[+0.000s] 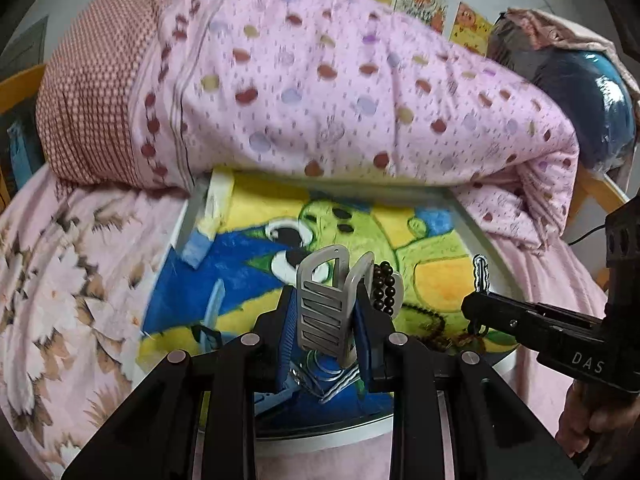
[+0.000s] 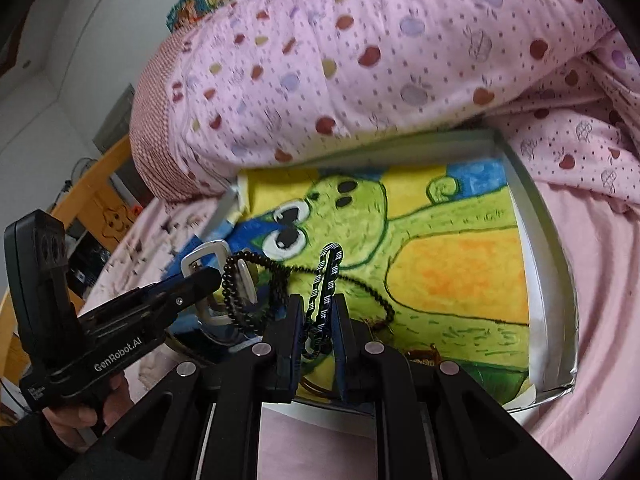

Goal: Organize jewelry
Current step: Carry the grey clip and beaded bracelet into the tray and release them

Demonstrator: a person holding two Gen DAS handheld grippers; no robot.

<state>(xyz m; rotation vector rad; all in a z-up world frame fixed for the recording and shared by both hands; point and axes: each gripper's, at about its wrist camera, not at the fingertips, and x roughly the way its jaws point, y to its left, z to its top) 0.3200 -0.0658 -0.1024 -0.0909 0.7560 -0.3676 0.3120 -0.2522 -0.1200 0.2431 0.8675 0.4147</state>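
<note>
My left gripper (image 1: 326,312) is shut on a grey slotted jewelry stand (image 1: 324,304) and holds it above a painted board (image 1: 440,280); a dark bead bracelet (image 1: 386,286) hangs on the stand's right side. The stand also shows in the right wrist view (image 2: 208,258) with the bead bracelet (image 2: 236,288). My right gripper (image 2: 318,320) is shut on a black-and-white patterned bracelet (image 2: 328,280), which also shows in the left wrist view (image 1: 480,274), just right of the stand. A dark bead necklace (image 2: 372,296) lies on the board.
The painted board sits in a white frame (image 2: 548,272) on a pink bed sheet (image 2: 592,320). A rolled pink spotted quilt (image 1: 320,80) lies behind it. Silver rings (image 1: 324,364) lie under the left gripper. A wooden bed rail (image 2: 92,200) is at left.
</note>
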